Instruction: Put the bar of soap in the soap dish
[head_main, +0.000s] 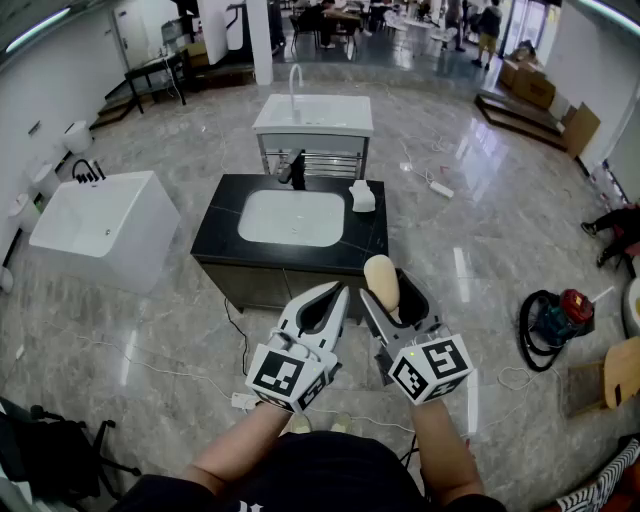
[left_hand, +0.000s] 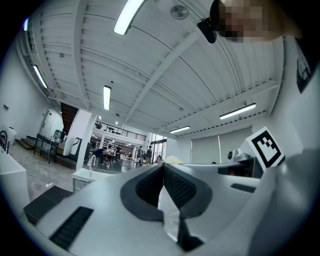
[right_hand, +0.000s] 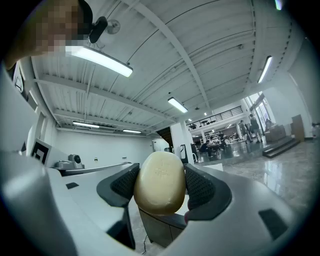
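My right gripper (head_main: 386, 290) is shut on a cream oval bar of soap (head_main: 381, 281), held upright in front of the person's body. In the right gripper view the soap (right_hand: 160, 182) fills the gap between the black pads (right_hand: 201, 187). A white soap dish (head_main: 362, 196) sits on the black counter (head_main: 222, 225), at the right back corner beside the white basin (head_main: 291, 217) and well beyond the soap. Just left of the right one, my left gripper (head_main: 338, 291) is shut with nothing in it. Its jaws meet in the left gripper view (left_hand: 164, 170).
A black faucet (head_main: 297, 170) stands behind the basin. A white bathtub (head_main: 100, 225) stands at the left, and a second white sink unit (head_main: 313, 116) behind the counter. A vacuum cleaner (head_main: 555, 320) and cables lie on the glossy floor at the right; a power strip (head_main: 245, 401) lies near the feet.
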